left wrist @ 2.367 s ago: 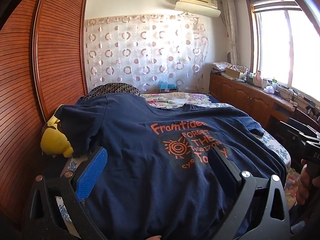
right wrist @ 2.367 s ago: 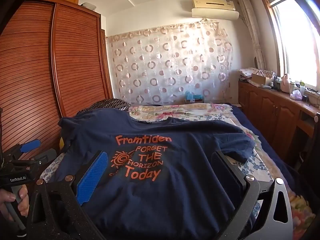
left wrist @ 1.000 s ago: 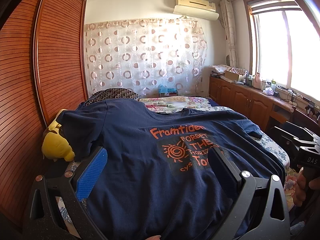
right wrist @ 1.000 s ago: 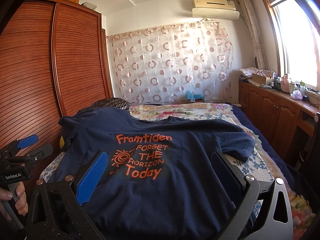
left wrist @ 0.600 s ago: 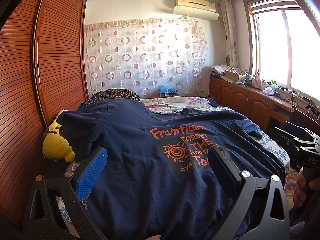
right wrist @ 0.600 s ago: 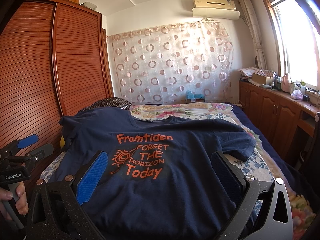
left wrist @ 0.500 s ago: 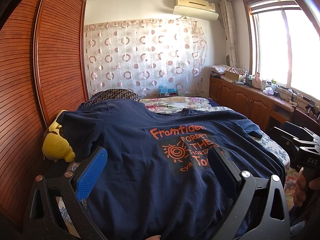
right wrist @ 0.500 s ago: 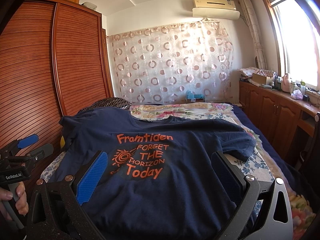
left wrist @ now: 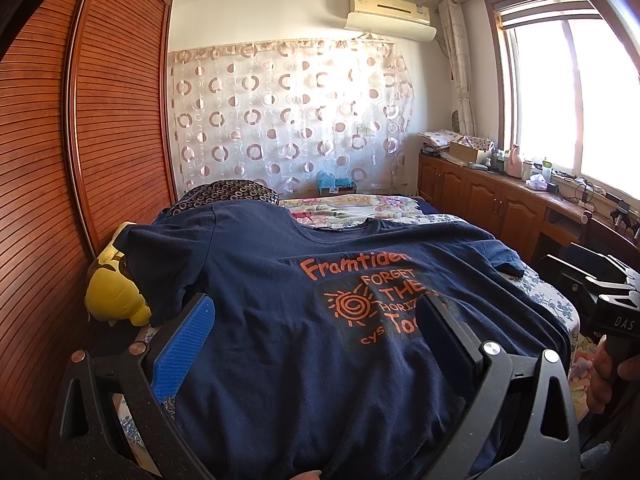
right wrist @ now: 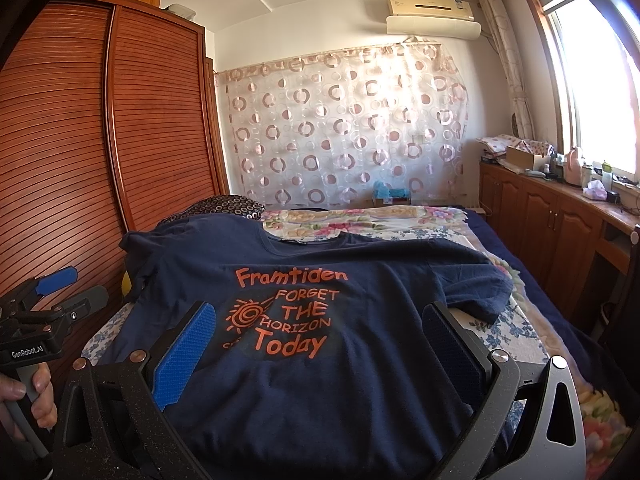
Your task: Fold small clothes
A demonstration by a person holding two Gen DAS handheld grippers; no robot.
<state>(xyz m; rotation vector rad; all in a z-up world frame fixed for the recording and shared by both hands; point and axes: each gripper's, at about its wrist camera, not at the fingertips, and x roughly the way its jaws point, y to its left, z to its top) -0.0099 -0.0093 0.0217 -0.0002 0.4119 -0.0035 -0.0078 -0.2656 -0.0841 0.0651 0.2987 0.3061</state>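
A navy T-shirt [left wrist: 280, 300] with an orange "Framtiden" print lies spread face up on the bed, collar at the far end and both sleeves out. My left gripper [left wrist: 312, 304] hovers open over its near left part, with nothing between the blue pad [left wrist: 184, 344] and the black finger. My right gripper [right wrist: 318, 308] is open too, above the near hem of the T-shirt [right wrist: 340, 380] and just under the print. The left gripper [right wrist: 74, 290] also shows at the left edge of the right wrist view, held by a hand.
A yellow plush toy [left wrist: 116, 292] sits between the bed and the slatted wooden wardrobe [left wrist: 40, 200] on the left. A patterned pillow [left wrist: 228, 192] and floral quilt [right wrist: 360, 220] lie beyond the collar. Wooden cabinets [left wrist: 480, 200] run under the window on the right.
The left gripper rose a little more than a second ago. Over the last second nothing has visibly moved, and both grippers stay open.
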